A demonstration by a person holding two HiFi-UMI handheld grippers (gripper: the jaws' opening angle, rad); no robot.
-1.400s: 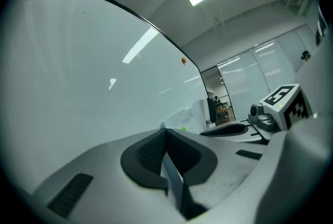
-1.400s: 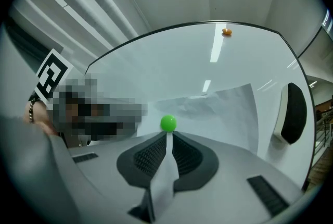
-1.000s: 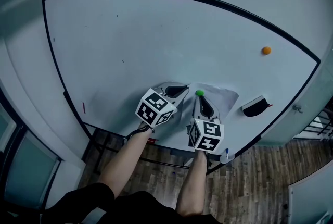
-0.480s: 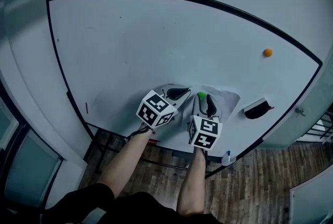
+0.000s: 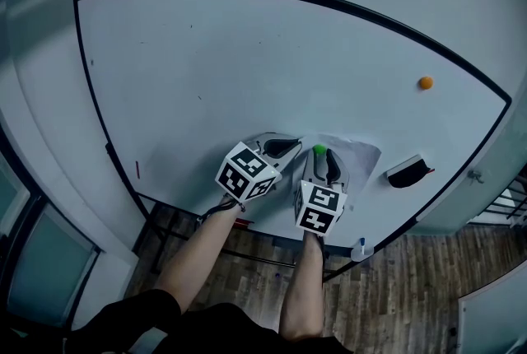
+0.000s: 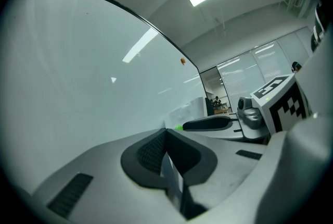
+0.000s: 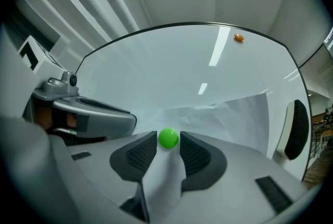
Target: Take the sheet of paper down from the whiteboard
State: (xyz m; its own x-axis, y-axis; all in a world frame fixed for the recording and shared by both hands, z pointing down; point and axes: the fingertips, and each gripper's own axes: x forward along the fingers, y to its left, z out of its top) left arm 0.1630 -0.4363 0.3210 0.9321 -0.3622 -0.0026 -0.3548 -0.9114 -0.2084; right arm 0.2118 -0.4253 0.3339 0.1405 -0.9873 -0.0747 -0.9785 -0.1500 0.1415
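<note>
1. Head view: paper [image 5: 358, 155] is hanging low on whiteboard [image 5: 247, 56], pinned by magnet [image 5: 318, 150].
2. Left gripper [image 6: 166, 135] is pinching paper's edge.
3. Right gripper [image 7: 167, 144]: jaws, just opening, are straddling magnet ungripped; pulling now risks tearing paper.

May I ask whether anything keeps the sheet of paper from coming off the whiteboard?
Yes: a green magnet pins the sheet of paper to the whiteboard. It sits ungripped between the just-opened jaws of the right gripper.
</note>
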